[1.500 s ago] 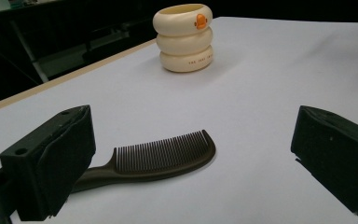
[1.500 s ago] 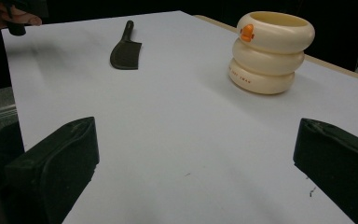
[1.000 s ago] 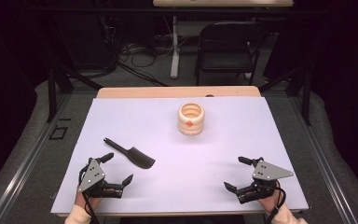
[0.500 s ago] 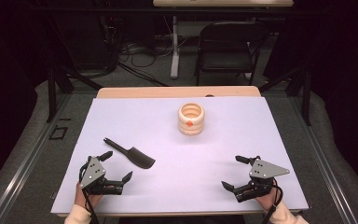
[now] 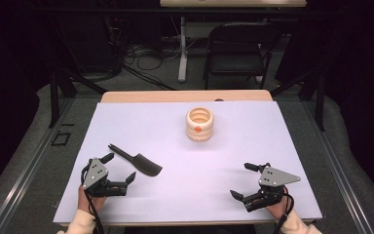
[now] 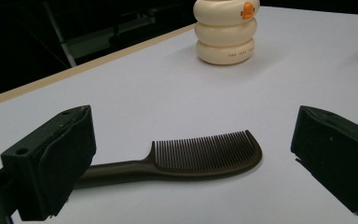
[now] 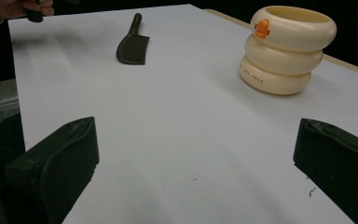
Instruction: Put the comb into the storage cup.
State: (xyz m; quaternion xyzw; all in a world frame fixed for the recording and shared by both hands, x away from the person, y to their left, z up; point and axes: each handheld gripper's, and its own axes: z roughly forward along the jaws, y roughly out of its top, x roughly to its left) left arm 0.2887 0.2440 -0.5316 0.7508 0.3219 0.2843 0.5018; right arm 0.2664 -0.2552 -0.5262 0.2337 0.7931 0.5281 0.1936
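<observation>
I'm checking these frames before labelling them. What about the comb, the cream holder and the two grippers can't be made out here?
- Comb: in the left gripper view the end of its handle is hidden behind the left jaw.
- Cream holder: its inside is out of sight in the right gripper view; the small print on its bottom ring is too small to read.
- Left gripper and right gripper: in their own views the jaws are cut off by the edges.

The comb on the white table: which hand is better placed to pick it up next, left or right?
Probably the left. The comb lies flat just ahead of the left tongs, between their open jaws. The right tongs rest far across the table, also open, nearer the cream holder.
</observation>
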